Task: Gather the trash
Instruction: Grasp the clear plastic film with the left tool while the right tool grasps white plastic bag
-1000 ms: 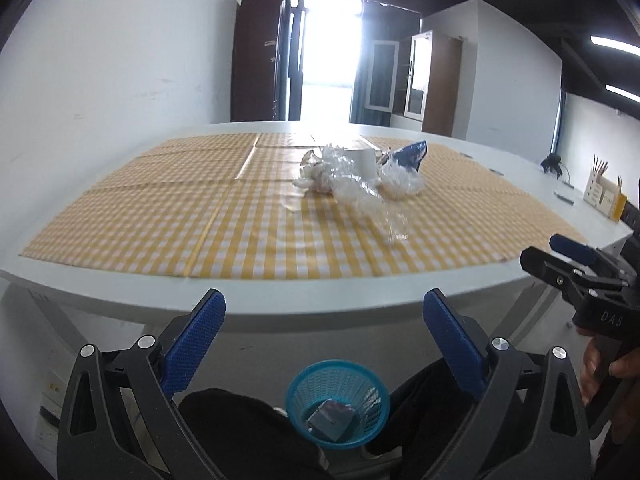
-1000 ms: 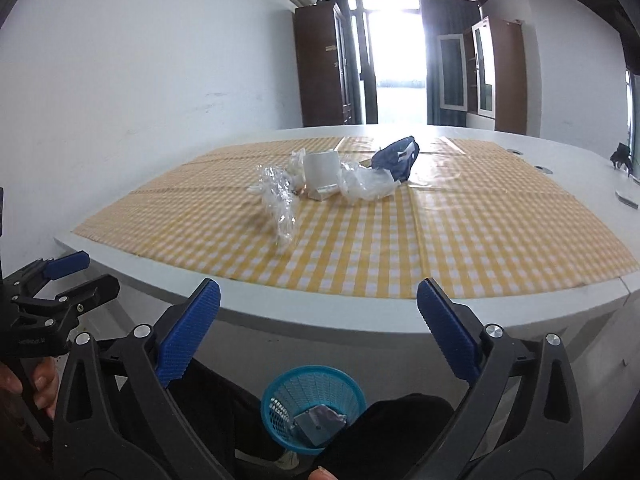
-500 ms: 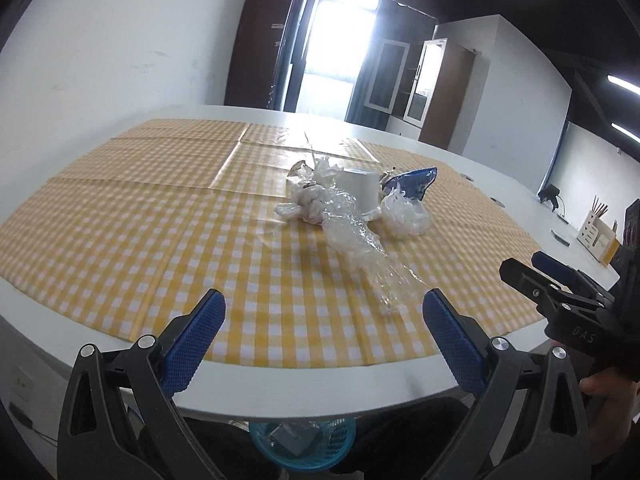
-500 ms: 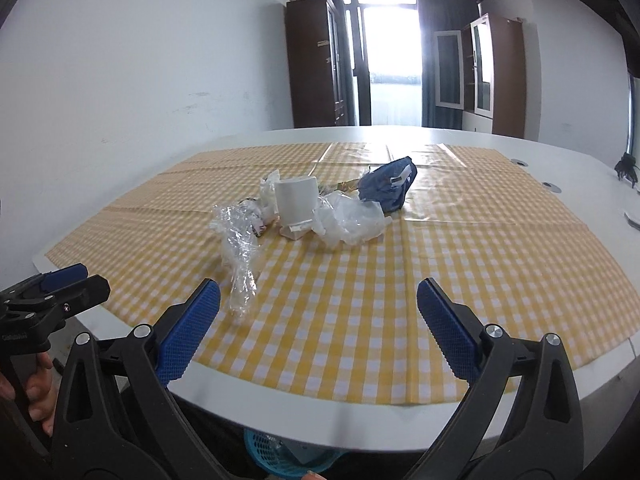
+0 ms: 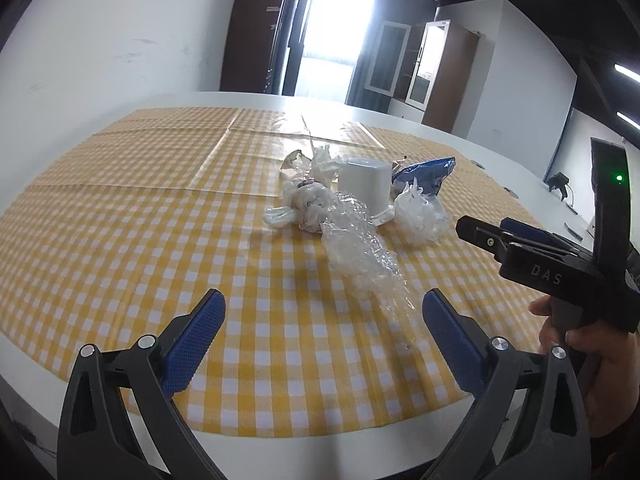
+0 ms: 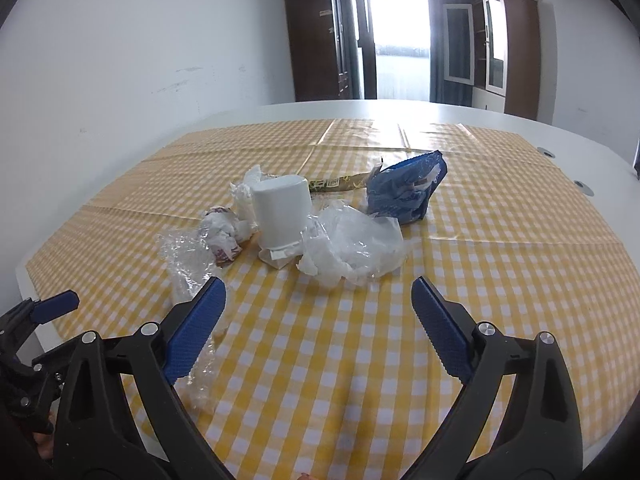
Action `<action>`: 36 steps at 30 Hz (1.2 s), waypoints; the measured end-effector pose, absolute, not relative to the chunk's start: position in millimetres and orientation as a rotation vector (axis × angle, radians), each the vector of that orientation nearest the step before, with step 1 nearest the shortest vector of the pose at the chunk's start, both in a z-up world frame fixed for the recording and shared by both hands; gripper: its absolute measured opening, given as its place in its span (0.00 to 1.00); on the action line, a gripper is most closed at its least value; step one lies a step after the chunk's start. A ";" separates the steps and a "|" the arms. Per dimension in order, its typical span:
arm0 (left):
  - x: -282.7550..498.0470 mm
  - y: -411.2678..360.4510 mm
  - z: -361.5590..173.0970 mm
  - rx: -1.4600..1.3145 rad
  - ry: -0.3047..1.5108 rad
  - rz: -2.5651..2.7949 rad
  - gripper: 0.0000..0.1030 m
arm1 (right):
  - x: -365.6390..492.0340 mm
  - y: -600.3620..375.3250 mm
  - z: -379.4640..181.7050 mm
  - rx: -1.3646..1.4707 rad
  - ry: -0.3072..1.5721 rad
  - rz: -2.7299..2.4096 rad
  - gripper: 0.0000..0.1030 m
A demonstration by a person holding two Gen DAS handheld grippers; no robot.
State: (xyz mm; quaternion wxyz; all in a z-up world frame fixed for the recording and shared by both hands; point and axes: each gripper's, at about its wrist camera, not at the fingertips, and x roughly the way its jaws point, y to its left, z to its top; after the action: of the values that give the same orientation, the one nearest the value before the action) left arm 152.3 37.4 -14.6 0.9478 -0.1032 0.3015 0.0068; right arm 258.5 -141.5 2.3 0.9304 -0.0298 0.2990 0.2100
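A heap of trash lies mid-table on the yellow checked cloth: an upturned white paper cup, a long crumpled clear plastic wrap, a crumpled white plastic bag, a blue snack bag and crumpled paper. My left gripper is open and empty, just short of the clear wrap. My right gripper is open and empty, short of the white bag; it also shows in the left wrist view.
The white table runs beyond the cloth to the back and right. A white wall stands on the left. Dark cabinets and a bright doorway stand at the far end. The left gripper shows at the right wrist view's lower left.
Both grippers have risen from below the table edge and moved forward over the cloth toward the trash heap. The blue basket on the floor has dropped out of view.
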 end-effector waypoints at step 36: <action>194.1 59.5 -17.9 -0.367 0.659 -0.022 0.29 | 271.5 -139.2 -11.0 -0.069 0.713 0.449 0.10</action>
State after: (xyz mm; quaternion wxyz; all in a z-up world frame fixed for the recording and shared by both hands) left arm 194.1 59.5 -17.9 0.9296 -0.1793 0.3219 -0.0107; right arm 271.5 -139.2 -11.0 0.9119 -0.0335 0.3460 0.2181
